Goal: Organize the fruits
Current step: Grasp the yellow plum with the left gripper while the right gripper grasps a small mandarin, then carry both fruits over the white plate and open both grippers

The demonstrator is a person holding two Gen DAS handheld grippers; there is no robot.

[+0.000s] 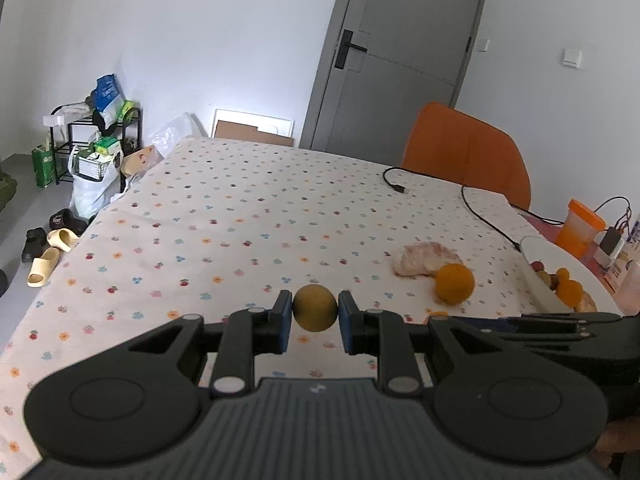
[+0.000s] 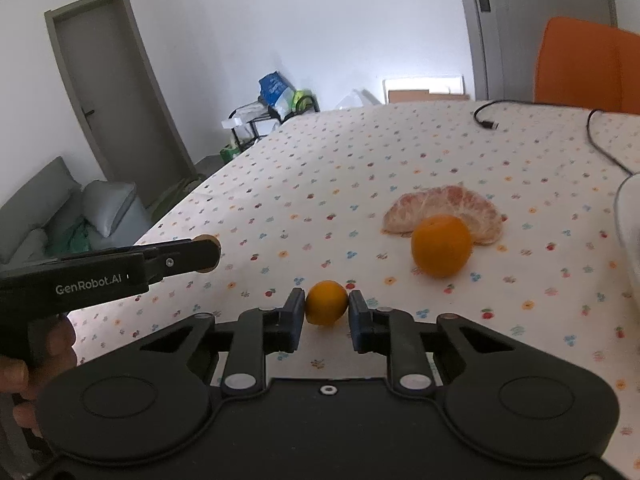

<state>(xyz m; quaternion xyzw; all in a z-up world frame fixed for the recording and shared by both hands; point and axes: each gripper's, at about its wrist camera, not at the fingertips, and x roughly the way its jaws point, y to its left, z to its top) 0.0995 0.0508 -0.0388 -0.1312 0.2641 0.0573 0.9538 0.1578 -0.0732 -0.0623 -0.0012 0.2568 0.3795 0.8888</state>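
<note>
My left gripper [image 1: 315,309] is shut on a small round yellow-brown fruit [image 1: 315,308], held just above the flowered tablecloth. From the right wrist view the left gripper [image 2: 206,255] shows side-on at the left with that fruit. My right gripper [image 2: 327,303] is shut on a small orange fruit [image 2: 326,302] low over the cloth. A larger orange [image 1: 455,284] [image 2: 441,246] lies on the cloth against a peeled pomelo piece [image 1: 426,258] [image 2: 444,204]. A white bowl [image 1: 536,276] at the right holds several fruits.
A black cable [image 1: 472,208] runs across the far right of the table. An orange cup [image 1: 580,232] and small boxes stand by the bowl. An orange chair [image 1: 468,152] stands behind the table. The bowl's rim [image 2: 624,216] shows at the right edge.
</note>
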